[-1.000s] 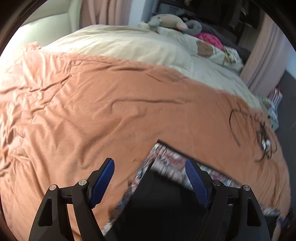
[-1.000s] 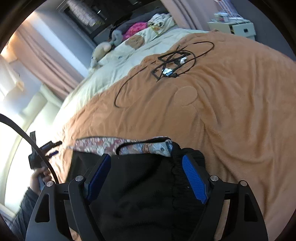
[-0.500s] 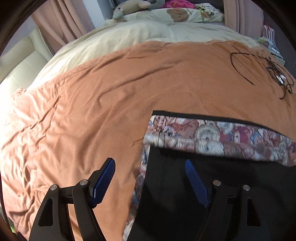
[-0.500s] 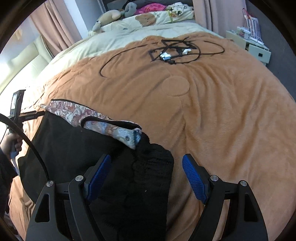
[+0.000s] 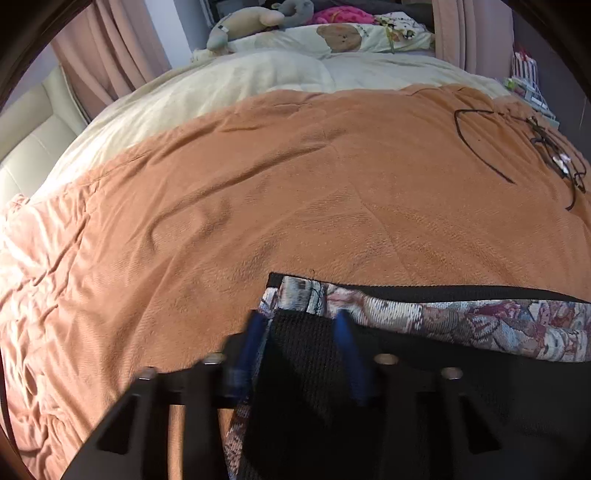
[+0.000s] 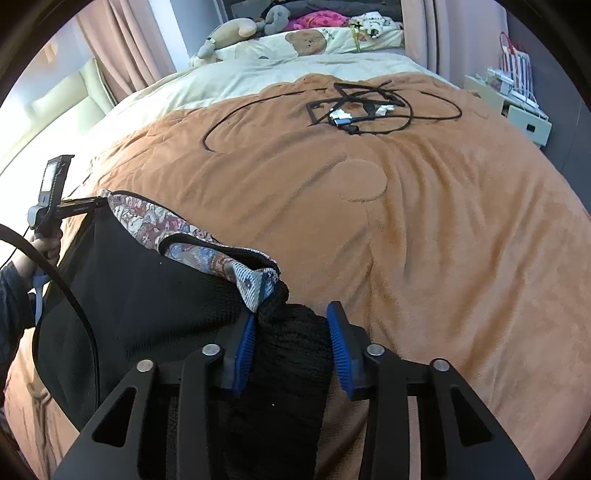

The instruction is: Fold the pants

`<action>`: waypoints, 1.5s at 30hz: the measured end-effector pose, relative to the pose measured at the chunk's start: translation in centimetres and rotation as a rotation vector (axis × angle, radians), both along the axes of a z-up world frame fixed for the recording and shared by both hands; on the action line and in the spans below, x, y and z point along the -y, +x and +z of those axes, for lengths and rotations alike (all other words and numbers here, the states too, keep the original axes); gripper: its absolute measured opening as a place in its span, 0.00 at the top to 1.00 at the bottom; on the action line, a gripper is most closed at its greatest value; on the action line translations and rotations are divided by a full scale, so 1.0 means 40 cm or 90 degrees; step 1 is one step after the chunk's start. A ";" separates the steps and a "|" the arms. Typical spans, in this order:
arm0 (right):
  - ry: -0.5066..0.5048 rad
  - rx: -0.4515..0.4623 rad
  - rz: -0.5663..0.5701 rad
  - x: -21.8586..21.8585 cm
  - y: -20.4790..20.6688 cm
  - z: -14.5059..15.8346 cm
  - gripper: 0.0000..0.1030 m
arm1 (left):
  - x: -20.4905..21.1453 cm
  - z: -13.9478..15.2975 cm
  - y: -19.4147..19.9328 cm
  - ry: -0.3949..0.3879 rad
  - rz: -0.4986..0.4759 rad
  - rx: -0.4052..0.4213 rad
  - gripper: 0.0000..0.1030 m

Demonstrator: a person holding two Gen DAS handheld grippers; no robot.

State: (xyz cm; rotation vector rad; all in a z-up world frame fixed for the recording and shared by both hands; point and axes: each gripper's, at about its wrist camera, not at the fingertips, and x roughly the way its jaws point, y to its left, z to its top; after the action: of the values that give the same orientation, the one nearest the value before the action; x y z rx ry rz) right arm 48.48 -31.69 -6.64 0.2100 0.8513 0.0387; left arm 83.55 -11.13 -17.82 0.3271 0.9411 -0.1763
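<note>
Black pants (image 5: pixel 424 398) with a patterned lining (image 5: pixel 461 317) lie on an orange blanket. In the left wrist view my left gripper (image 5: pixel 301 347) is blurred and has narrowed around the pants' left corner. In the right wrist view the pants (image 6: pixel 147 295) spread to the left, and my right gripper (image 6: pixel 291 343) has narrowed around the bunched black fabric at their right corner. The lining (image 6: pixel 221 254) is turned up there. The left gripper (image 6: pixel 55 206) shows at the pants' far left corner.
The orange blanket (image 6: pixel 424 221) covers the bed, with a cream sheet (image 5: pixel 240 85) and stuffed toys (image 6: pixel 236 33) beyond. Black cables (image 6: pixel 362 110) lie on the blanket at the back. A white side cabinet (image 6: pixel 517 110) stands at the right.
Both grippers have moved in onto the pants' corners and their jaws have narrowed from wide open. The pants' right corner has bunched up between the right jaws.
</note>
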 end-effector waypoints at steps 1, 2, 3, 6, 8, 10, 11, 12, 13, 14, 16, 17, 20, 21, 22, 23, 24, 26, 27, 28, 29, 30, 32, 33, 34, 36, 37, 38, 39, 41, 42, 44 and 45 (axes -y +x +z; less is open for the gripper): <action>-0.005 0.003 0.000 -0.003 -0.003 0.004 0.70 | 0.004 -0.003 0.000 0.017 0.004 0.002 0.87; -0.012 0.009 0.000 -0.008 -0.010 0.012 0.71 | 0.005 -0.004 0.001 0.019 0.005 0.002 0.90; -0.016 0.016 0.000 -0.011 -0.015 0.019 0.71 | 0.005 0.000 0.000 0.021 0.006 0.005 0.92; -0.017 0.041 -0.007 -0.013 -0.035 0.045 0.72 | -0.001 0.021 -0.005 0.025 0.018 0.026 0.93; -0.017 0.056 -0.021 -0.009 -0.047 0.056 0.72 | -0.012 0.038 -0.003 0.020 0.032 0.039 0.93; -0.015 0.067 -0.035 -0.008 -0.052 0.057 0.72 | -0.027 0.054 0.003 0.013 0.051 0.052 0.94; -0.017 0.065 -0.044 -0.008 -0.048 0.052 0.72 | -0.031 0.057 0.008 0.016 0.059 0.055 0.96; -0.017 0.060 -0.049 -0.009 -0.042 0.043 0.70 | -0.034 0.055 0.018 0.017 0.066 0.050 0.96; -0.016 0.052 -0.052 -0.012 -0.032 0.031 0.70 | -0.036 0.048 0.025 0.017 0.072 0.041 0.95; -0.021 0.035 -0.058 -0.013 -0.014 0.010 0.69 | -0.036 0.040 0.033 0.020 0.077 0.030 0.91; -0.022 0.005 -0.065 -0.016 0.005 -0.015 0.64 | -0.034 0.018 0.048 0.034 0.090 0.004 0.89; -0.010 -0.015 -0.065 -0.013 0.010 -0.033 0.61 | -0.035 0.013 0.048 0.035 0.090 -0.004 0.86; 0.017 -0.010 -0.067 0.000 -0.014 -0.030 0.35 | -0.051 0.021 0.034 0.021 0.085 -0.015 0.46; 0.022 0.002 -0.070 0.006 -0.032 -0.023 0.31 | -0.060 0.027 0.027 0.014 0.085 -0.017 0.34; 0.031 0.010 -0.073 0.013 -0.049 -0.017 0.31 | -0.077 0.040 0.015 0.004 0.089 -0.013 0.20; 0.044 0.010 -0.074 0.023 -0.061 -0.013 0.31 | -0.088 0.052 0.004 0.002 0.091 -0.006 0.19; 0.058 0.010 -0.075 0.031 -0.073 -0.010 0.31 | -0.100 0.063 -0.008 0.000 0.095 -0.001 0.19; 0.092 0.014 -0.080 0.043 -0.112 -0.003 0.31 | -0.129 0.090 -0.038 -0.017 0.100 -0.005 0.19; 0.100 0.015 -0.081 0.049 -0.127 0.004 0.31 | -0.139 0.101 -0.052 -0.023 0.100 -0.008 0.19; 0.108 0.015 -0.082 0.062 -0.145 0.011 0.31 | -0.151 0.118 -0.077 -0.023 0.100 -0.008 0.19; 0.118 0.014 -0.081 0.061 -0.169 0.010 0.31 | -0.158 0.128 -0.093 -0.020 0.099 -0.008 0.19; 0.125 0.010 -0.082 0.072 -0.177 0.012 0.31 | -0.168 0.144 -0.118 -0.017 0.096 -0.008 0.19; 0.147 0.003 -0.084 0.080 -0.206 0.007 0.31 | -0.186 0.170 -0.156 -0.019 0.095 -0.009 0.19; 0.162 -0.002 -0.084 0.081 -0.222 0.001 0.31 | -0.195 0.181 -0.174 -0.024 0.096 -0.010 0.19; 0.176 -0.004 -0.086 0.089 -0.236 0.000 0.31 | -0.207 0.194 -0.195 -0.031 0.099 -0.012 0.19; 0.203 -0.010 -0.085 0.097 -0.261 -0.001 0.31 | -0.225 0.219 -0.235 -0.044 0.102 -0.016 0.19; 0.215 -0.013 -0.084 0.100 -0.273 -0.003 0.31 | -0.237 0.234 -0.263 -0.048 0.102 -0.017 0.19; 0.226 -0.013 -0.084 0.104 -0.284 -0.005 0.31 | -0.244 0.245 -0.283 -0.050 0.102 -0.017 0.19; 0.235 -0.014 -0.085 0.106 -0.289 -0.004 0.31 | -0.251 0.254 -0.300 -0.054 0.105 -0.017 0.19; 0.253 -0.015 -0.088 0.112 -0.296 -0.006 0.31 | -0.270 0.273 -0.342 -0.072 0.116 -0.017 0.18; 0.264 -0.016 -0.089 0.115 -0.304 -0.011 0.31 | -0.283 0.280 -0.367 -0.082 0.124 -0.018 0.18; 0.285 -0.019 -0.089 0.113 -0.313 -0.022 0.31 | -0.300 0.284 -0.402 -0.088 0.137 -0.021 0.18; 0.303 -0.020 -0.089 0.113 -0.319 -0.029 0.31 | -0.308 0.282 -0.415 -0.091 0.144 -0.024 0.18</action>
State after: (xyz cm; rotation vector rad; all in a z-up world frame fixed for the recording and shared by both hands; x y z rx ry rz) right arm 35.71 -36.19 -7.81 0.7185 0.8476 0.1078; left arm 66.95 1.21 -6.53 0.0840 0.9905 -0.0415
